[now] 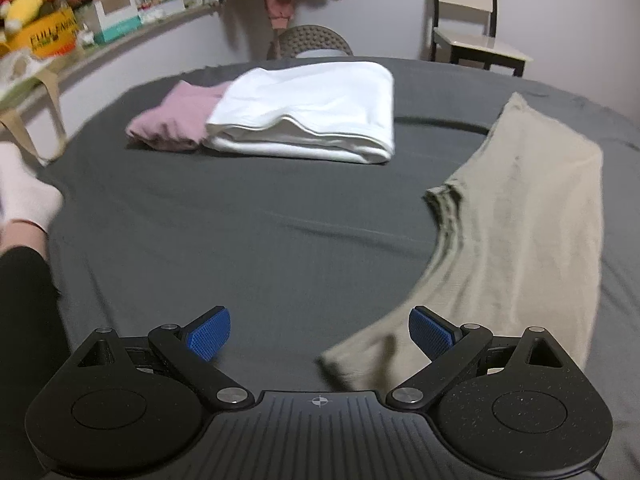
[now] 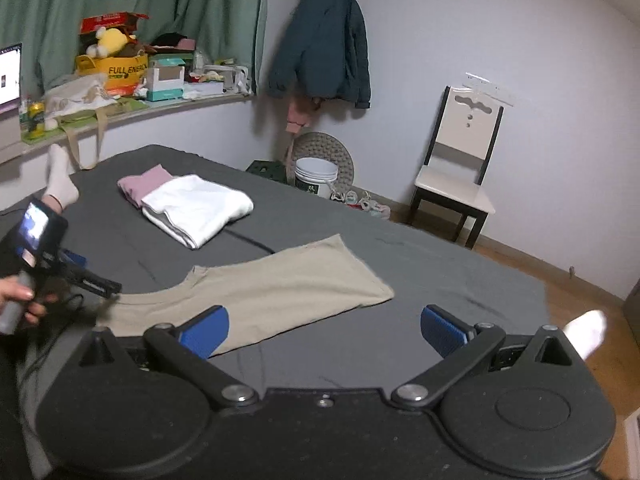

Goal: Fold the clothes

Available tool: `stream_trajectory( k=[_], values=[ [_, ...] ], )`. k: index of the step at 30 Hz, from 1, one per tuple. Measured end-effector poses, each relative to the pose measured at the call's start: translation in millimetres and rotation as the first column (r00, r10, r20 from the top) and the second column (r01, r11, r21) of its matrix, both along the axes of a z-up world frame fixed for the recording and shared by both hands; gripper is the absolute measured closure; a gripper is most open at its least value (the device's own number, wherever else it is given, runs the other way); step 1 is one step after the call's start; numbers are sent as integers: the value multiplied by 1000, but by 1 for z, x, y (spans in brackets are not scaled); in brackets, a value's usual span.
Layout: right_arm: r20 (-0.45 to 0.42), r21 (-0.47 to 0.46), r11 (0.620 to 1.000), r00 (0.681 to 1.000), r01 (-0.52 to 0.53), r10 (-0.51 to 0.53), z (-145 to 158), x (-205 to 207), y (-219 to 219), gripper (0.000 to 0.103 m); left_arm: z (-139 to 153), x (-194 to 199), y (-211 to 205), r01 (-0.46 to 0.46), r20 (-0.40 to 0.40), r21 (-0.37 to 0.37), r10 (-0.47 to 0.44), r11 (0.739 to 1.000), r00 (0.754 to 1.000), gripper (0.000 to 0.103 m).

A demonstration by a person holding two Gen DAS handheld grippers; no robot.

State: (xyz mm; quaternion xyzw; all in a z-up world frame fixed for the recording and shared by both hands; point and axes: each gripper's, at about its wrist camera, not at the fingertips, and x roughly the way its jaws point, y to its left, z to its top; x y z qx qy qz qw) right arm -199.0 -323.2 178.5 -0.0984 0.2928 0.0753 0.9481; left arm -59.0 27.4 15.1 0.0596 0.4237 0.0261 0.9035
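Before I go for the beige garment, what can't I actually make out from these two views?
- Beige garment: near end motion-blurred in the left wrist view; in the right wrist view, part lies behind the right tool.
- Pink garment: the white folded garment covers its right side in both views.
- Left tool: in the right wrist view its tips are blurred, so contact with the garment is unclear.

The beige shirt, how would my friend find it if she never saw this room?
Look at the big dark grey bed. Two folded clothes, pink and white, sit together at its far side. The beige shirt lies nearer, alone, the only one spread flat.
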Motion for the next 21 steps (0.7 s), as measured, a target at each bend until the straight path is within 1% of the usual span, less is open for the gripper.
stream_trajectory(
  k=[1, 2, 5, 7, 9, 11, 13, 16, 21],
  values=[
    [-13, 14, 1000, 1000, -9, 10, -18, 5, 9, 0, 0, 0, 2, -3, 2, 9, 3, 1000, 1000, 6],
    [-44, 42, 998, 998, -36, 38, -39, 11, 21, 0, 1, 0, 5, -7, 6, 12, 7, 1000, 1000, 6],
    [-135, 112, 985, 980, -132, 147, -101, 30, 66, 0, 2, 3, 13, -4, 2, 2, 4, 1000, 1000, 6],
    [-166, 104, 975, 963, -197, 213, -134, 40, 100, 0, 3, 6, 15, 15, 0, -8, -15, 1000, 1000, 6],
    [-177, 92, 958, 942, -272, 285, -155, 48, 133, 0, 2, 6, 14, 31, 5, -1, -31, 1000, 1000, 6],
    [-182, 102, 934, 917, -342, 356, -163, 53, 156, 0, 1, 7, 12, 44, 11, 15, -44, 999, 999, 6],
    [-163, 110, 918, 904, -381, 395, -165, 51, 170, 0, -1, 8, 9, 56, 13, 13, -56, 998, 998, 6],
    [-141, 119, 910, 901, -397, 411, -171, 47, 177, 0, -4, 11, 6, 60, 6, -3, -60, 998, 998, 6],
    [-135, 60, 910, 900, -410, 415, -175, 40, 178, 0, -11, 16, -1, 91, -7, -16, -92, 996, 996, 6]
  ],
)
